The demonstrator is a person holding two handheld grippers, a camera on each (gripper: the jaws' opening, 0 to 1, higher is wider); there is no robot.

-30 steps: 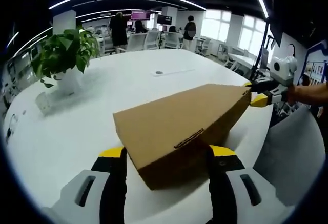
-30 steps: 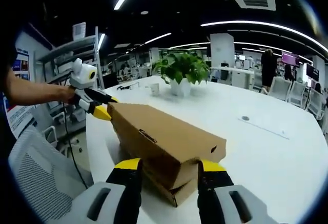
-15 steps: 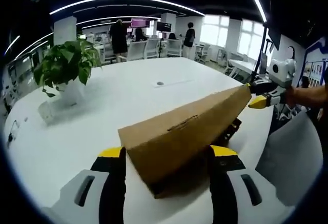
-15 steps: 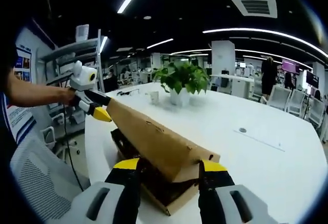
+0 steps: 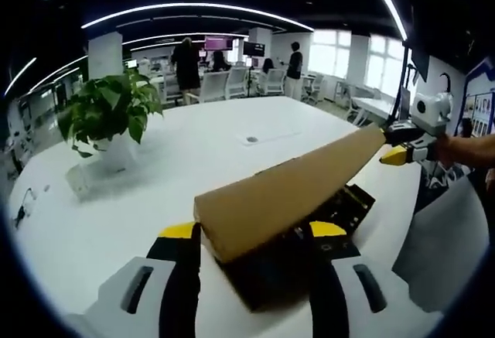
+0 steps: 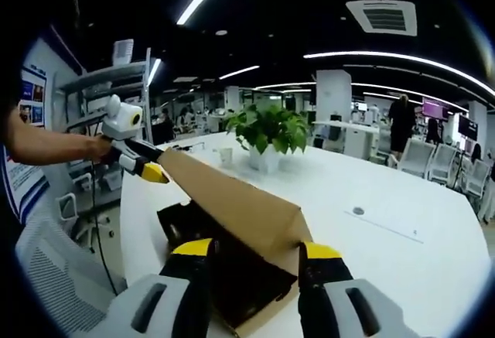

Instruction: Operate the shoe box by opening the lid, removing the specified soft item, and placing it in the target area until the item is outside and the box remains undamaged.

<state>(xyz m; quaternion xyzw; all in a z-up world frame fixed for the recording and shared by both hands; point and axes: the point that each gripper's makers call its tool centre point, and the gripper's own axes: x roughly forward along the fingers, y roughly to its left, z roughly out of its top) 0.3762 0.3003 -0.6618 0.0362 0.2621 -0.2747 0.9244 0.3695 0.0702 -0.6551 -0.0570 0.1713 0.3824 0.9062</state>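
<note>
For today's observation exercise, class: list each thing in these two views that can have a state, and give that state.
Shoe box lid: lifted, tilted up off the box.
Shoe box: open, dark inside.
Left gripper: jaws on either end of the lid's edge.
Right gripper: jaws on either side of the lid's other end.
Potted plant: upright on the table.

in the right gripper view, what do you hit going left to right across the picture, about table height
Person's arm → left gripper holding the far end of the lid → raised cardboard lid → potted plant → white table → white chairs.
</note>
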